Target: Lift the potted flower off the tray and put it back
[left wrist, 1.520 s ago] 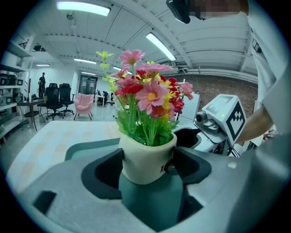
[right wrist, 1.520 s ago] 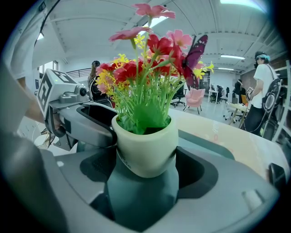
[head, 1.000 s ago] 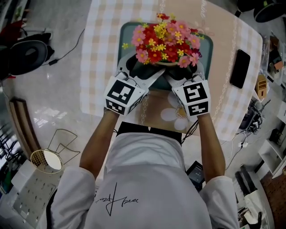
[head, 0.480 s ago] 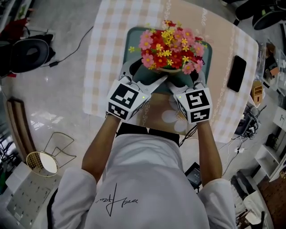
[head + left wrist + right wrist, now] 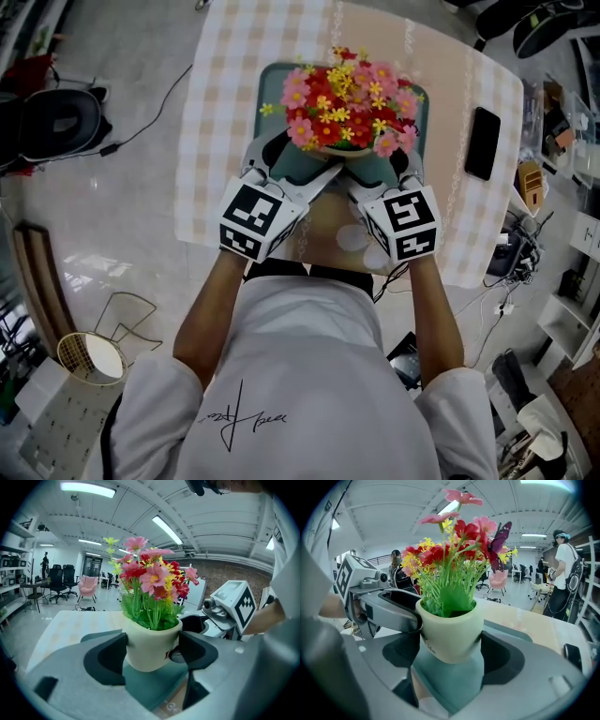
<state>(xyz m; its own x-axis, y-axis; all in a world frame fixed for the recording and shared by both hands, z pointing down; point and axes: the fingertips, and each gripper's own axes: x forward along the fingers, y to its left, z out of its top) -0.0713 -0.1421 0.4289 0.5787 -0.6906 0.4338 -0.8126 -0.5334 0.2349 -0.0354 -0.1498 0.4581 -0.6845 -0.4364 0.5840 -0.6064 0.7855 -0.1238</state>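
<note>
The potted flower (image 5: 342, 103), red, pink and yellow blooms in a cream pot (image 5: 150, 641), stands upright over the teal tray (image 5: 272, 80). My left gripper (image 5: 305, 159) is shut on the pot's left side, its dark pads (image 5: 110, 658) pressed against the wall. From the other side my right gripper (image 5: 384, 161) is shut on the same pot (image 5: 450, 630). Teal tray surface (image 5: 450, 681) shows right under the pot's base; I cannot tell whether the base touches it. Each gripper sees the other across the pot: the right gripper (image 5: 225, 611) and the left gripper (image 5: 379, 602).
The tray lies on a table with a checked cloth (image 5: 225, 112). A black phone (image 5: 482, 142) lies on the table to the right of the tray. Cables, a chair base and shelves stand on the floor around the table.
Both grippers keep their hold on the pot. The head view has shifted a little; the pot stays over the same part of the tray.
</note>
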